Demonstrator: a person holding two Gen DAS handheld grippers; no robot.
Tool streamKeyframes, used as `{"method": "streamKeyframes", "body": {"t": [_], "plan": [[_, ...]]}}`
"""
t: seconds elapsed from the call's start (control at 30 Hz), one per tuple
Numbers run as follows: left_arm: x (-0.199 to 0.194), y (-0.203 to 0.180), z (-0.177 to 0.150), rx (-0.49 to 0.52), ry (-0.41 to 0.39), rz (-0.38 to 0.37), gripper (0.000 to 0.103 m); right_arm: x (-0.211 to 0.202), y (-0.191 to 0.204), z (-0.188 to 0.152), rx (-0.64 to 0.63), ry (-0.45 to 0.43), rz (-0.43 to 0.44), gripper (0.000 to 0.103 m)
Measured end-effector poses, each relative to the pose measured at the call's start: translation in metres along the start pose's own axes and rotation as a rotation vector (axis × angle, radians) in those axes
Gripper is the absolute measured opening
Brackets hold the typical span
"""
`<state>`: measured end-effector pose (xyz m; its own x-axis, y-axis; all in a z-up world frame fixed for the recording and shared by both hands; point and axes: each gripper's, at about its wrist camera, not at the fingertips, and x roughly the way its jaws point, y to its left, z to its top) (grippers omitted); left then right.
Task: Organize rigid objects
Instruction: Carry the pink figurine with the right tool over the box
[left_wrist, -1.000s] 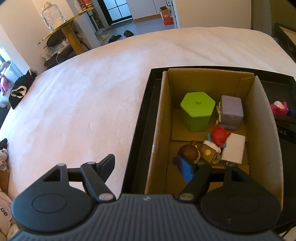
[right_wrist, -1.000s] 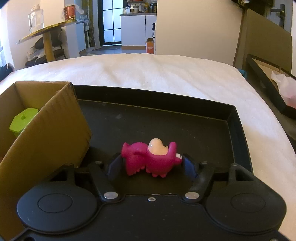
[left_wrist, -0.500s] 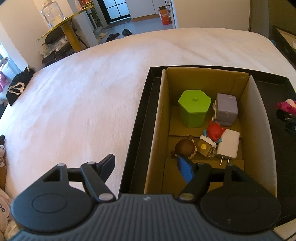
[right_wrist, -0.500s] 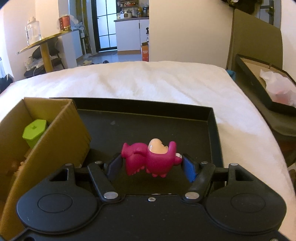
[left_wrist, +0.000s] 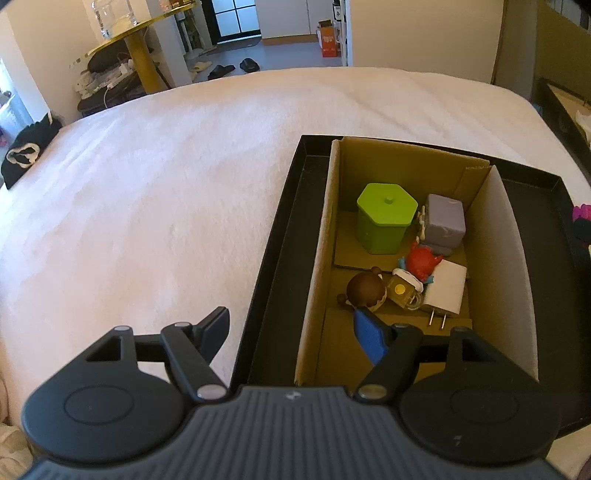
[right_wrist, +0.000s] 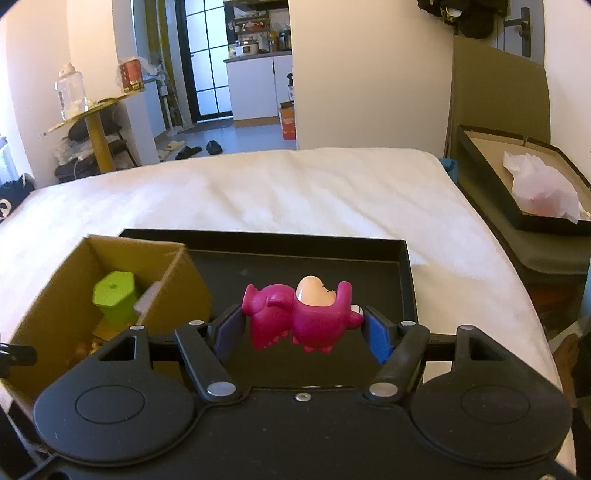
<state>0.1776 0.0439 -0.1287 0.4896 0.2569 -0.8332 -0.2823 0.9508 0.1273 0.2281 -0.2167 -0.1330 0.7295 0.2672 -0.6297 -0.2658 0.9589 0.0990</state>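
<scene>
Right gripper: jaws clamped on a pink toy, one on each side. The toy has a cream-coloured face patch on top and is held clear above the black tray, over its bare right portion.

Left gripper: jaws apart, holding nothing. One finger sits over the white bed, the other over the near end of the cardboard box, so the box's left wall and the tray's edge lie between them.

Cardboard box: open-topped, standing in the left part of the tray. Its tall right wall stands between the held toy and the box's inside.

Contents of box:
- green hexagonal container with lid, toward the far end;
- grey-purple block, just beside the container;
- red figure, in front of the block;
- white plug adapter, prongs pointing toward the near end, touching the red figure;
- small yellow mug toy, between the adapter and a brown round-headed figure.

Surroundings: a second black tray holding a white bag, off the bed's right side; a yellow round table with a glass jar; slippers on the floor by the doorway.
</scene>
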Motion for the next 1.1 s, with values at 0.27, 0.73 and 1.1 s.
{"method": "streamKeyframes", "body": {"t": [0.27,0.73,1.1], "plan": [[-0.003,0.013,-0.005,-0.069,-0.017,-0.068,0.073,-0.013,0.025,0.009,-0.029,0.000,0.026,0.067],[-0.001,0.020,-0.012,-0.066,-0.063,-0.192,0.062,-0.011,0.093,0.037,-0.088,0.017,0.130,0.068],[0.011,0.032,-0.012,-0.113,-0.017,-0.271,0.019,0.004,0.129,0.040,-0.141,0.081,0.159,0.068]]}}
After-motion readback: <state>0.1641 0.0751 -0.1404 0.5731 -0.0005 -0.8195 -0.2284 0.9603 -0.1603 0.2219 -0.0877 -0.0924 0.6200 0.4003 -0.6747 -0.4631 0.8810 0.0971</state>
